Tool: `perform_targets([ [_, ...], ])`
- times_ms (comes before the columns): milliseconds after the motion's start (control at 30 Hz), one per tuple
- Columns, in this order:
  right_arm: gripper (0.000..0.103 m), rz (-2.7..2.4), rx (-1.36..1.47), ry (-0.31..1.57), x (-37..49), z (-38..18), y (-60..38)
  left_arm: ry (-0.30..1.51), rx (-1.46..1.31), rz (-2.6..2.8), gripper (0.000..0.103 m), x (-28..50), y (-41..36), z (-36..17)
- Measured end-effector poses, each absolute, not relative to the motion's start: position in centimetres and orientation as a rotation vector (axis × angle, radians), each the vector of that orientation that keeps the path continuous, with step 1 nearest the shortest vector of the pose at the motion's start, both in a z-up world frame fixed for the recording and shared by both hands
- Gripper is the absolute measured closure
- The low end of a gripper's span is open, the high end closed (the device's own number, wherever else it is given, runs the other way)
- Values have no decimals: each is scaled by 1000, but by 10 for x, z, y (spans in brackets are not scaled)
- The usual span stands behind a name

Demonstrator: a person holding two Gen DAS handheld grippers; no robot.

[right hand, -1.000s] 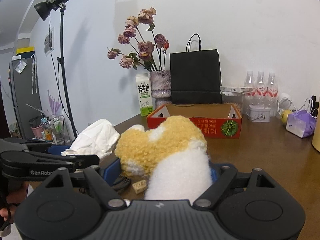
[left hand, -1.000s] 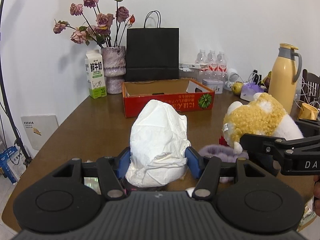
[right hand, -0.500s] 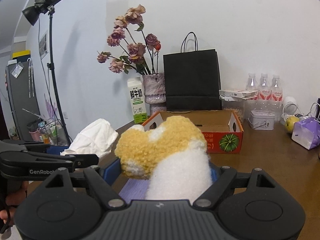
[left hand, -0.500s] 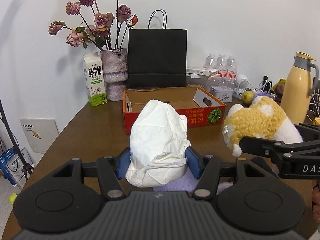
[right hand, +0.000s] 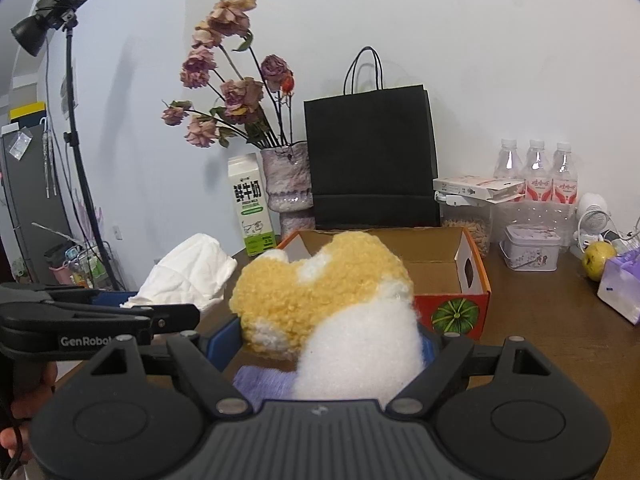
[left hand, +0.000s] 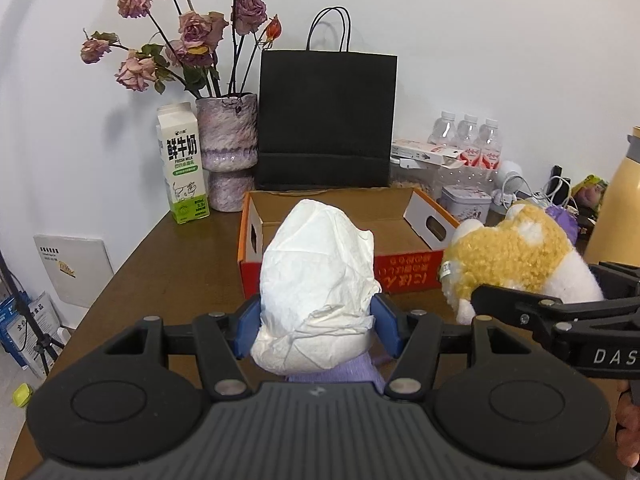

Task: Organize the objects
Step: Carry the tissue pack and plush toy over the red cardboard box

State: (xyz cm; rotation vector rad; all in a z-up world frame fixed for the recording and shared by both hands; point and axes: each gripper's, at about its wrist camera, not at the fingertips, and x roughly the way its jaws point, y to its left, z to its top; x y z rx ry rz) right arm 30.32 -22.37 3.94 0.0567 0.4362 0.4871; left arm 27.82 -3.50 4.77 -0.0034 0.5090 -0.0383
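Left tongs [left hand: 316,326] clench a white paper bundle [left hand: 316,280] and right tongs [right hand: 328,346] a yellow-and-white plush toy [right hand: 328,296], both carried above the desk [left hand: 168,276] near an open cardboard box [left hand: 400,276]. The job appears mid-delivery. Next comes clearing the box's near wall, then lowering each load inside before letting go.

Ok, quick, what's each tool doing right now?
Left tool: closed on the white crumpled bundle.
Right tool: closed on the yellow-and-white plush toy.
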Motion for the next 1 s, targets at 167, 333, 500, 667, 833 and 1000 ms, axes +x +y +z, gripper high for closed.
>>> perform_targets([
  [167, 21, 481, 59, 451, 332, 40, -219, 523, 2, -30, 43, 308, -37, 51],
  [333, 21, 480, 57, 471, 358, 39, -214, 533, 4, -26, 43, 333, -38, 54],
  [500, 21, 478, 51, 491, 381, 37, -209, 541, 9, -17, 43, 354, -39, 55],
  [667, 21, 473, 39, 504, 400, 34, -205, 560, 6, -13, 43, 372, -38, 52],
  [833, 21, 467, 24, 515, 418, 32, -200, 574, 1, -8, 43, 392, -36, 51],
  [1000, 21, 457, 9, 525, 437, 31, -195, 578, 3, -1, 44, 412, -38, 51],
])
